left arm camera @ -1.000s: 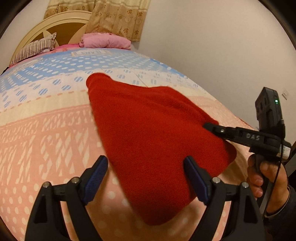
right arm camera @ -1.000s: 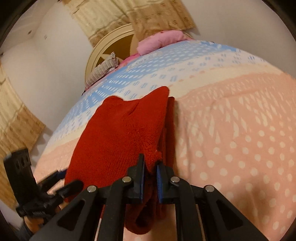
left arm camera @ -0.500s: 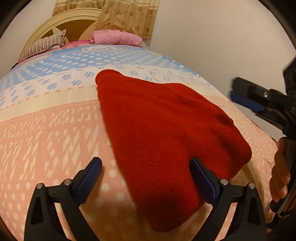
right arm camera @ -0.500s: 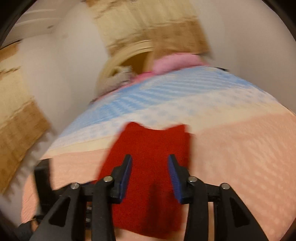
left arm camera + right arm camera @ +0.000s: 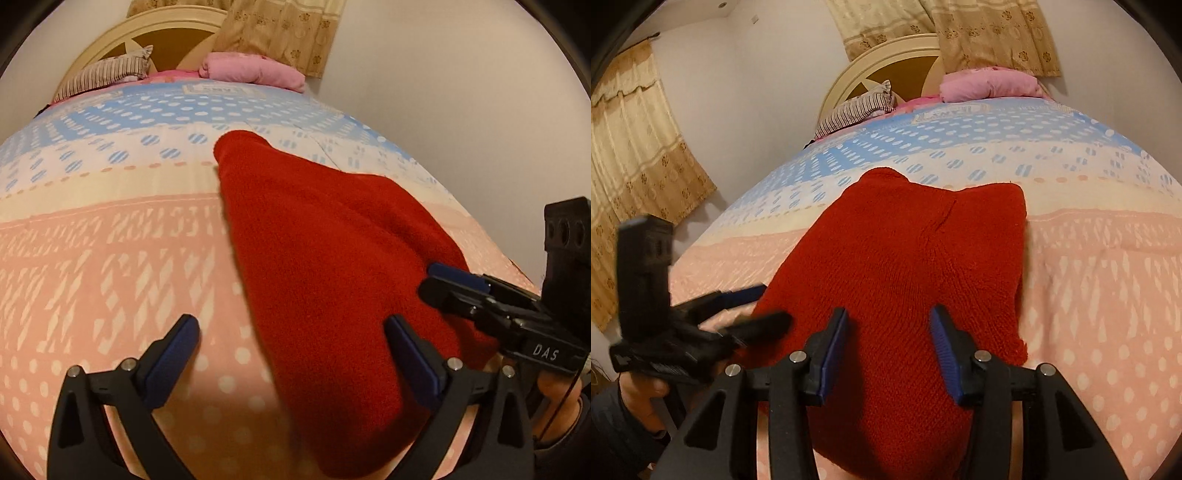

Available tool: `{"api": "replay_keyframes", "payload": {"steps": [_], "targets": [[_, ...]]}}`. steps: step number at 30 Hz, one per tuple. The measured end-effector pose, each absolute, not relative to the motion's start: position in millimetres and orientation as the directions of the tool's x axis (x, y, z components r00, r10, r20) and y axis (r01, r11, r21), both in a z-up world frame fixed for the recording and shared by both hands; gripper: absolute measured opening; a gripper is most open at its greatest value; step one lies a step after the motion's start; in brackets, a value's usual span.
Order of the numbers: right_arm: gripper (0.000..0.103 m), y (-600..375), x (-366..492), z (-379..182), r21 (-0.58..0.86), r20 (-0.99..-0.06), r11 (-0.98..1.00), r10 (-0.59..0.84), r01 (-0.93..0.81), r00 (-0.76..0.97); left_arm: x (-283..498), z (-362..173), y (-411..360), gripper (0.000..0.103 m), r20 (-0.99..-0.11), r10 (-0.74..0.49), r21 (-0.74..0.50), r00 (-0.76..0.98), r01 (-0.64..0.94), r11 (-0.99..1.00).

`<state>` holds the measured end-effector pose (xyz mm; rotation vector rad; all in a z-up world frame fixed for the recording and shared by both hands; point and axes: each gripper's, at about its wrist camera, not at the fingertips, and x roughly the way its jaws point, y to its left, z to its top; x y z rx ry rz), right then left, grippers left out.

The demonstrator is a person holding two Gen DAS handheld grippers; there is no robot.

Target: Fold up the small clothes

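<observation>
Your bed (image 5: pixel 1089 280) fills both views, its cover banded blue with white dots at the far end, cream in the middle and pink with pale marks near you. On the pink band, reaching up into the cream, lies the red knitted garment (image 5: pixel 908 258), folded to a long shape that is wide at the near end and narrows toward the headboard (image 5: pixel 886 59). Its far edge shows two rounded humps with a dip between them, and a crease runs down from that dip. The knit ribs read clearly in your right view.

Your left gripper (image 5: pixel 291 354) has its jaws opening wide, the garment's near left edge lying between them, unpinched. Your right gripper (image 5: pixel 888 347) stands partly open above the garment's near end, pads clear of the cloth.
</observation>
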<state>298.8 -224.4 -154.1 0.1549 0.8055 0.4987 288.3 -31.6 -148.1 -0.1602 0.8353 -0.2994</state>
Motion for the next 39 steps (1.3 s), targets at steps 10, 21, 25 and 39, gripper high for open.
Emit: {"api": "replay_keyframes", "payload": {"steps": [10, 21, 25, 39], "targets": [[0.048, -242, 305, -155, 0.44, -0.587, 0.809, 0.588, -0.391, 0.556, 290, -155, -33, 0.103, -0.72, -0.329, -0.269, 0.611, 0.191, 0.944], [0.048, -244, 302, -149, 0.437, -0.588, 0.809, 0.587, -0.393, 0.556, 289, -155, -35, 0.103, -0.721, -0.307, -0.247, 0.621, 0.184, 0.951], [0.054, -270, 312, -138, 0.511, -0.542, 0.796, 0.591, -0.323, 0.598, 291, -155, -34, 0.103, -0.723, -0.307, -0.25, 0.619, 0.18, 0.951], [0.066, -311, 361, -175, 0.616, -0.618, 0.783, 0.551, -0.091, 0.56, 293, -156, -34, 0.103, -0.723, -0.312, -0.256, 0.617, 0.179, 0.95]]}}
